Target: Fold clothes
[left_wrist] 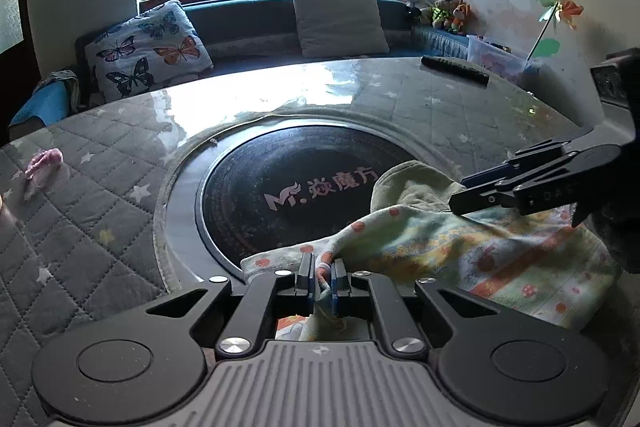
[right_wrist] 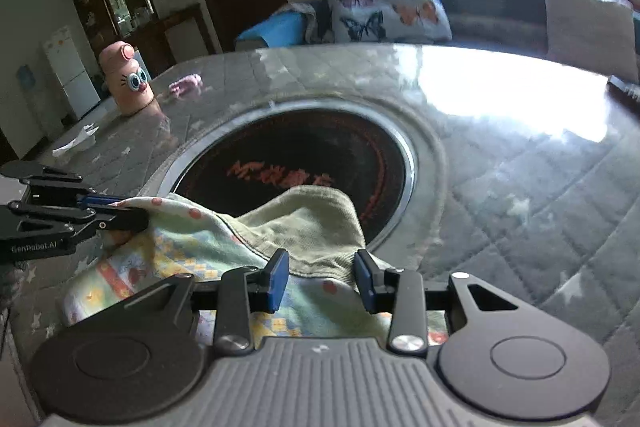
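A small patterned garment [left_wrist: 460,251] with orange dots and a plain green inner side lies on the table, partly over the black round hotplate [left_wrist: 288,187]. My left gripper [left_wrist: 324,277] is shut on the garment's left edge. My right gripper [right_wrist: 322,281] is open just above the green folded part [right_wrist: 308,231], jaws wide apart, holding nothing. In the left wrist view the right gripper [left_wrist: 464,195] reaches in from the right over the garment. In the right wrist view the left gripper [right_wrist: 124,211] pinches the dotted edge at the left.
The round table [left_wrist: 100,195] has a quilted grey cover under glass. A pink scrap [left_wrist: 42,165] lies at its left, a dark remote [left_wrist: 456,69] at the far right. A peach cartoon container [right_wrist: 126,83] and a white tissue [right_wrist: 76,141] stand far left. A sofa with cushions [left_wrist: 148,47] lies beyond.
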